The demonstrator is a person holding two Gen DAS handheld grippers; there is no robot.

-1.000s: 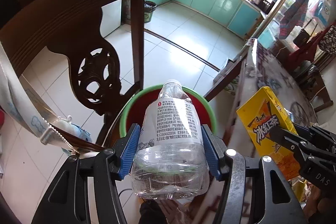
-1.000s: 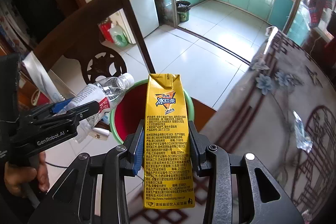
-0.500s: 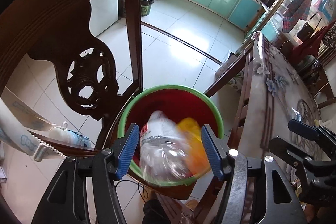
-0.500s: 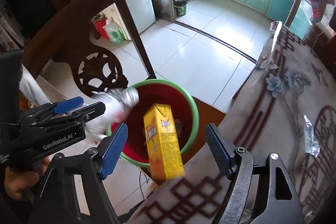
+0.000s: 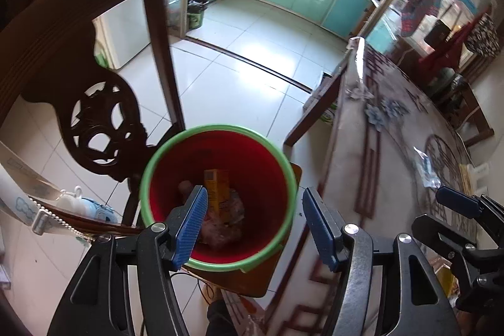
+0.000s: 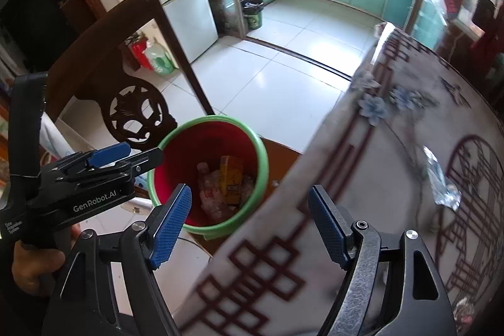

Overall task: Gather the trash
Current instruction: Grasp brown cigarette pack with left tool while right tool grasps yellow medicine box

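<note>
Over the red bin [image 5: 220, 194], both grippers hang with nothing in them: the left gripper [image 5: 253, 225] stands half open and the right gripper [image 6: 249, 225] wide, both having just been opening. A yellow carton [image 6: 231, 175] and a clear bottle [image 6: 209, 188] lie at the bin's bottom, so this drop looks done. Next comes the wrapper [image 6: 439, 178] on the table [image 6: 362, 210] to the right, well apart from the bin; the right gripper, nearer to it, seems best placed.
</note>
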